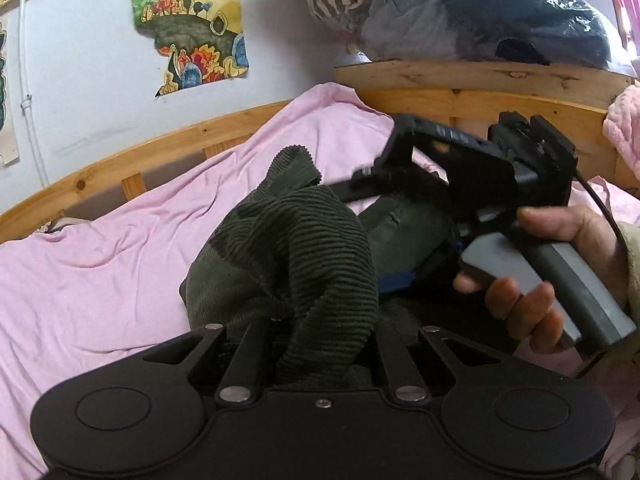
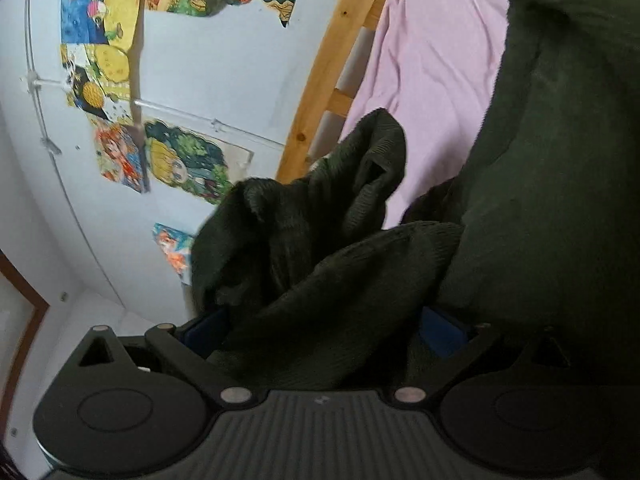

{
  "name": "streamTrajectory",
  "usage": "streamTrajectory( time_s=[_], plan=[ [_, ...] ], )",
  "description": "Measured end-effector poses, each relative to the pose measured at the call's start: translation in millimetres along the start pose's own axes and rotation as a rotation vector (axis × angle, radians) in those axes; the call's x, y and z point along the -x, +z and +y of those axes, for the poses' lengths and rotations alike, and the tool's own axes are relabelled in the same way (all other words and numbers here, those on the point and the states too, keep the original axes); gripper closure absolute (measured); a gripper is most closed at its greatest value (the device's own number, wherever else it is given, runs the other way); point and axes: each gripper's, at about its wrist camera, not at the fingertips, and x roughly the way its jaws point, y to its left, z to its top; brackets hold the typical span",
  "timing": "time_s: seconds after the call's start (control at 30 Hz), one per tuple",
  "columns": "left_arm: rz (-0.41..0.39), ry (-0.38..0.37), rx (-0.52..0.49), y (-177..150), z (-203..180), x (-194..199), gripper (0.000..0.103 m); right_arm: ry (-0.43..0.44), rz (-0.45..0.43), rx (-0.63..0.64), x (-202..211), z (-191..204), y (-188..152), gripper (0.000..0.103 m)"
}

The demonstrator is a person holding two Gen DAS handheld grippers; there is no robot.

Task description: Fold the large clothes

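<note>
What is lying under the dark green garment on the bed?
A pink sheet spreads beneath the dark green garment. The garment hides whatever lies directly below its bunched middle.

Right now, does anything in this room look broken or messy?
Yes. The colourful poster on the wall is torn along its bottom edge, with a ragged piece missing. The dark green garment is still bunched up over the pink sheet, not folded. Nothing looks spilled.

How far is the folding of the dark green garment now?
Done: nothing looks folded; the garment is bunched above the pink sheet. In hand: left gripper and right gripper each pinch its cloth. Left: spreading it flat and making every fold.
</note>
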Motion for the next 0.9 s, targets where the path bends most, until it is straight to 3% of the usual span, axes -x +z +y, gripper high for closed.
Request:
streamTrajectory(
  time_s=[0.3, 0.5, 0.53, 0.57, 0.63, 0.77, 0.9],
  plan=[
    [0.017, 0.032, -0.138, -4, -16, -3, 0.093, 0.134, -0.097, -0.097, 4, -7, 3, 0.000],
    [0.022, 0.019, -0.182, -3, -22, 0, 0.093, -0.050, 0.003, 0.050, -29, 19, 28, 0.000],
    [0.019, 0.017, -0.193, -4, -24, 2, 0.093, -0.070, 0.010, 0.083, -32, 26, 31, 0.012],
    [0.014, 0.018, -0.199, -2, -25, 3, 0.093, -0.098, 0.010, 0.115, -34, 32, 32, 0.035],
    [0.004, 0.004, -0.183, 4, -24, 3, 0.093, -0.193, 0.008, 0.220, -30, 51, 32, 0.054],
    [-0.057, -0.070, -0.127, 19, -35, 5, 0.093, -0.289, -0.001, 0.384, -3, 90, 30, 0.064],
    [-0.085, -0.143, -0.137, 31, -65, -7, 0.093, -0.389, -0.016, 0.483, 40, 112, 32, 0.066]
  ],
)
